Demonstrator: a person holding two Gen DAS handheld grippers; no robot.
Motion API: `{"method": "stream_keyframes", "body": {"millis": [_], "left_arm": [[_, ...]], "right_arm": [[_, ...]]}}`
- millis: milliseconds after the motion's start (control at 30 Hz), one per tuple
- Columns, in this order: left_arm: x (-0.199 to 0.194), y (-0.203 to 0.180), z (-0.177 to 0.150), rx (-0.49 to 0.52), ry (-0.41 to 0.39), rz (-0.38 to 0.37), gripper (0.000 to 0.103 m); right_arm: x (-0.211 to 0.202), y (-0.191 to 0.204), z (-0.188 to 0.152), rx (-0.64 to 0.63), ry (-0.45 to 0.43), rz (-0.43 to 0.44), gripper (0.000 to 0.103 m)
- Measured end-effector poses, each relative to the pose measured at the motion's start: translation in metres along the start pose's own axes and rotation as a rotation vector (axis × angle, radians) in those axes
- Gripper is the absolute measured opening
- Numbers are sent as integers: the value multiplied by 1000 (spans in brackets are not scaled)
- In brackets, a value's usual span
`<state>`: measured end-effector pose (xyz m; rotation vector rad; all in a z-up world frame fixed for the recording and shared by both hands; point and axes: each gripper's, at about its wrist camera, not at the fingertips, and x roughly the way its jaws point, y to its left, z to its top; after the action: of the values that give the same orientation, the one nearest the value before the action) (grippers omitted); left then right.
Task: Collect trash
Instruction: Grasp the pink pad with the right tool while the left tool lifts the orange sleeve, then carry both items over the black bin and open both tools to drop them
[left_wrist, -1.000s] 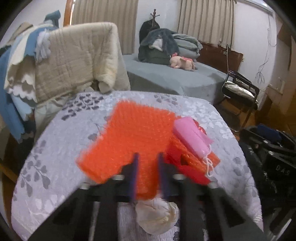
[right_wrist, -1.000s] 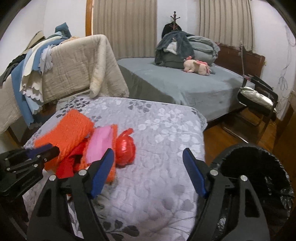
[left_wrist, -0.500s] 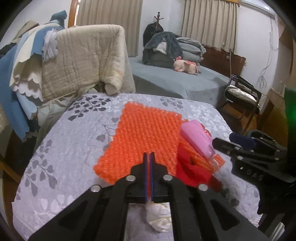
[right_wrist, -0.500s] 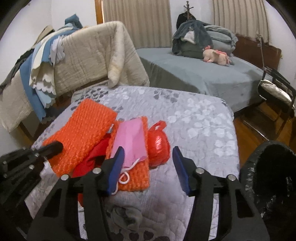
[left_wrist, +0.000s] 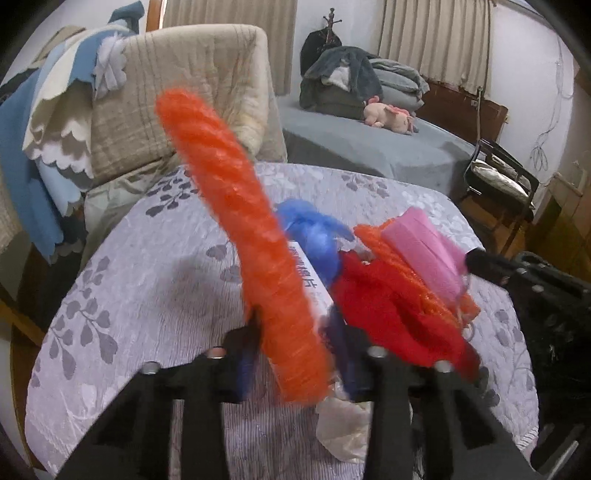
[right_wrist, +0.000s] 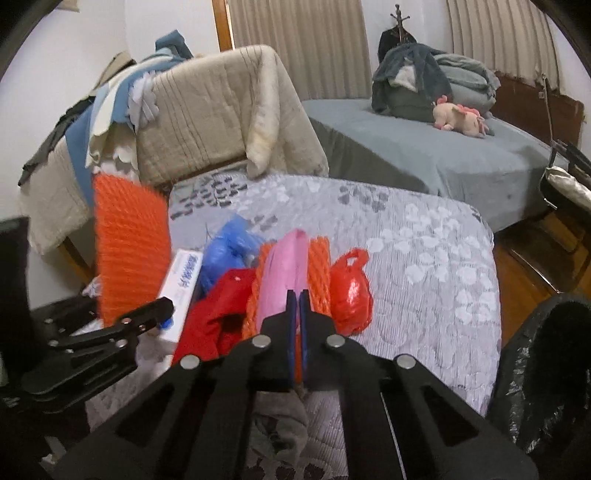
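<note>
My left gripper (left_wrist: 295, 332) holds a large orange bubble-wrap sheet (left_wrist: 236, 206) upright over the table; its jaws are opening with the sheet still filling the gap. In the right wrist view the sheet (right_wrist: 129, 243) stands at the left. My right gripper (right_wrist: 298, 295) is shut, pinching the near edge of a pink bag (right_wrist: 284, 266) that lies on a smaller orange wrap (right_wrist: 319, 266). A knotted red plastic bag (right_wrist: 351, 291) sits just right of it. Red material (left_wrist: 388, 306), a blue plastic bag (left_wrist: 314, 236) and a white box (right_wrist: 183, 284) lie between the grippers.
A black lined bin (right_wrist: 546, 369) stands off the table's right edge. Crumpled white paper (left_wrist: 343, 424) and a grey cloth (right_wrist: 280, 417) lie near the front edge of the floral-covered table (left_wrist: 147, 277). A blanket-draped chair (left_wrist: 166, 99) stands behind, a bed (right_wrist: 406, 147) beyond.
The left gripper has raised the orange sheet from flat to upright, uncovering the blue bag and white box, and its jaws have widened. The right gripper moved in and closed on the pink bag.
</note>
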<state>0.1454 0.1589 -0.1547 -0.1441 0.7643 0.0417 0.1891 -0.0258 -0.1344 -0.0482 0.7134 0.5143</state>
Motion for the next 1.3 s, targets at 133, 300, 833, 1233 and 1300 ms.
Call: {"method": "stream_keyframes", "body": {"millis": [133, 300, 833, 1233, 1300], "left_arm": [[-5, 5, 3, -20, -17, -4, 19], [-15, 9, 6, -23, -31, -16, 15], [-56, -33, 32, 26, -58, -127, 14], [-63, -124, 36, 142, -62, -270, 14], [-64, -144, 33, 171, -72, -293, 14]], "right_arm": [[-8, -2, 3, 6, -13, 4, 2], [-13, -2, 4, 12, -21, 8, 2], [-74, -11, 29, 13, -150, 8, 0], [-139, -71, 16, 89, -220, -135, 0], [-151, -86, 8, 106, -224, -174, 0]]}}
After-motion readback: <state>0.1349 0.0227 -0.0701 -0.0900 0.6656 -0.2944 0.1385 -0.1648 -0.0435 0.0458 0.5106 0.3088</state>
